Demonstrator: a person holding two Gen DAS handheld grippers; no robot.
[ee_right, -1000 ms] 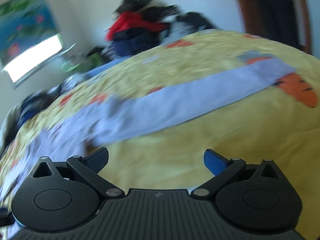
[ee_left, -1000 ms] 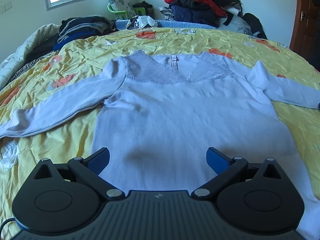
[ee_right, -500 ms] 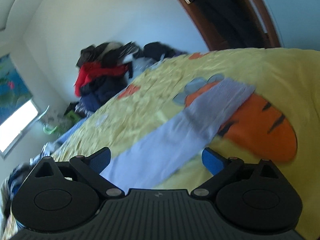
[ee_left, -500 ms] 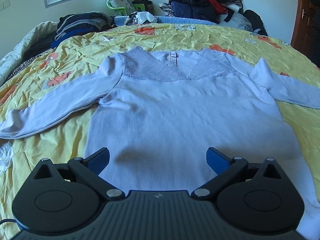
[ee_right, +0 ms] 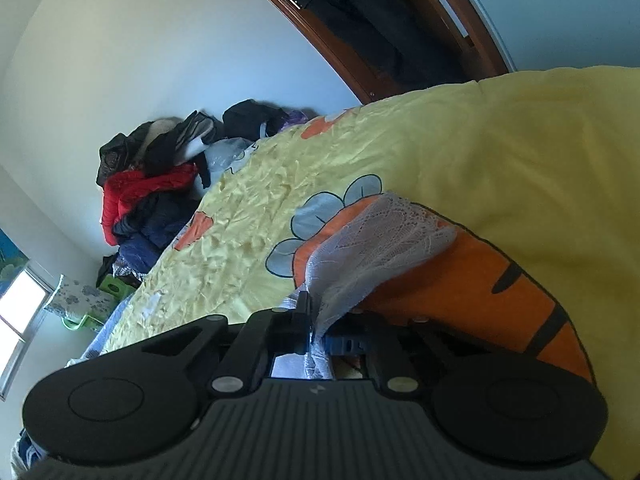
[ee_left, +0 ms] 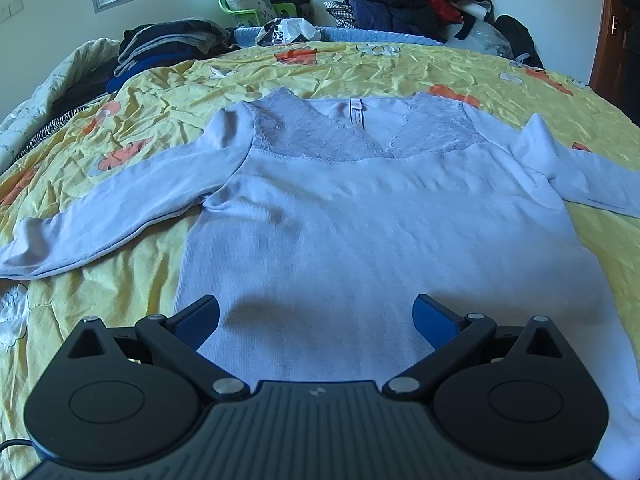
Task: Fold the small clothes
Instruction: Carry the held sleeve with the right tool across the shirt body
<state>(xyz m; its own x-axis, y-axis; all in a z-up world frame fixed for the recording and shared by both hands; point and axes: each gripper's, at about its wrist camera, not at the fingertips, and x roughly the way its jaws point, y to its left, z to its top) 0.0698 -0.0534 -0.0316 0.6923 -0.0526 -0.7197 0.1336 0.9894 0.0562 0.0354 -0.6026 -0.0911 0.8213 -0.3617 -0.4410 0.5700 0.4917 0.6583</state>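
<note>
A pale lilac long-sleeved top (ee_left: pixel 360 216) with a lace yoke lies flat on the yellow bedspread (ee_left: pixel 400 68), sleeves spread to both sides. My left gripper (ee_left: pixel 316 318) is open and empty, low over the top's lower body. My right gripper (ee_right: pixel 318 330) is shut on the lace cuff (ee_right: pixel 380 236) of the top's right sleeve, near the bed's right edge, over an orange print (ee_right: pixel 460 280).
Piles of clothes stand at the bed's far edge: a red and dark heap (ee_left: pixel 400 0) and folded dark clothes (ee_left: pixel 168 40) at the far left. A wooden door (ee_left: pixel 616 28) is at the right. A rumpled quilt (ee_left: pixel 44 92) lies along the left side.
My right gripper has moved along the sleeve to its cuff and shut on it. My left gripper has stayed open over the top, shifting only slightly.
</note>
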